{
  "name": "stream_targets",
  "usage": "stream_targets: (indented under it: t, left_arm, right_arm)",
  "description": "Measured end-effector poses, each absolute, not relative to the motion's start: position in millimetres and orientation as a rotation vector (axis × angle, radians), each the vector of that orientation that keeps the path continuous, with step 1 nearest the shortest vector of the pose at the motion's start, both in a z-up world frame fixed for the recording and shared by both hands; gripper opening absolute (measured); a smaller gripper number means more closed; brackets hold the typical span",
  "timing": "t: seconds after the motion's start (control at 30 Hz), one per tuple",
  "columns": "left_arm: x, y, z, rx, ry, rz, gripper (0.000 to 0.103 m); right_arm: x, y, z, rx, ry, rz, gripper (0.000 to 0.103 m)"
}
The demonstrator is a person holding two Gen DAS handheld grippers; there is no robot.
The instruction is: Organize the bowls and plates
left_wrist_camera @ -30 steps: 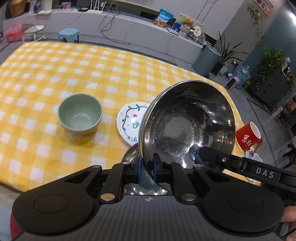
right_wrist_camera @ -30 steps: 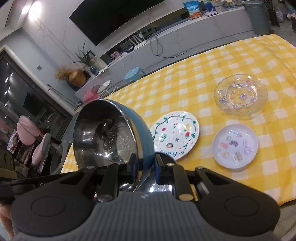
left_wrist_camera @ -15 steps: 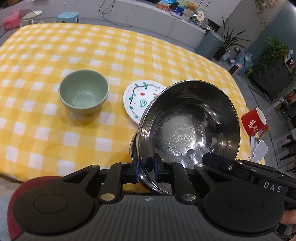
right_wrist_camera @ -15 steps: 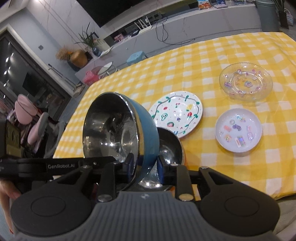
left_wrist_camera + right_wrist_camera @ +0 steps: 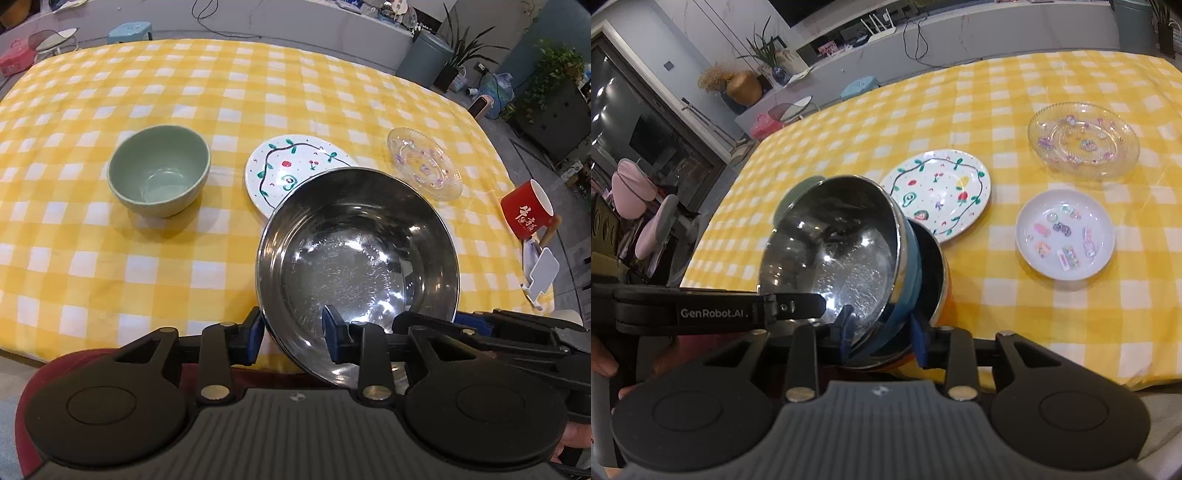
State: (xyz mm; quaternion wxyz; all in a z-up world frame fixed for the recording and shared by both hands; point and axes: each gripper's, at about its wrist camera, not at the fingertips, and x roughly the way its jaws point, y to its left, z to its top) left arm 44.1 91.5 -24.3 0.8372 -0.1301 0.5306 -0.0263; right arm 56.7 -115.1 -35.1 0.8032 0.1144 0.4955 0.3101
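the left gripper (image 5: 291,334) is black, with two thin arms that end in blue pads (image 5: 254,334). behind the arms sit two big round black discs, and between them a grey ribbed block with a tiny logo. silver round screws shine on the arms. the right gripper (image 5: 882,334) looks the same: black arms, blue pads (image 5: 919,345), grey ribbed middle, silver screws. white letters on the left gripper's side read "genrobot.ai". a bit of bare skin, the fingers (image 5: 605,363) of a hand, shows at the left edge.
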Motion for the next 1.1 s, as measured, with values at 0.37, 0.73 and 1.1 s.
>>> stream_targets:
  t: [0.37, 0.73, 1.1]
  left_arm:
    - [45.6, 92.9, -25.3, -0.239, 1.070, -0.015, 0.045]
    - [50.4, 104.6, -34.2, -0.328, 1.057, -0.011, 0.053]
    - [53.1, 115.1, -43.2, -0.343, 1.064, 0.058, 0.055]
  right_arm:
    - [61.0, -129.4, -30.2, 0.273, 0.998, 0.624, 0.042]
    - [78.4, -143.9, -53.4, 0.360, 1.038, 0.562, 0.043]
    - [89.1, -154.5, -75.4, 0.512, 1.109, 0.566, 0.046]
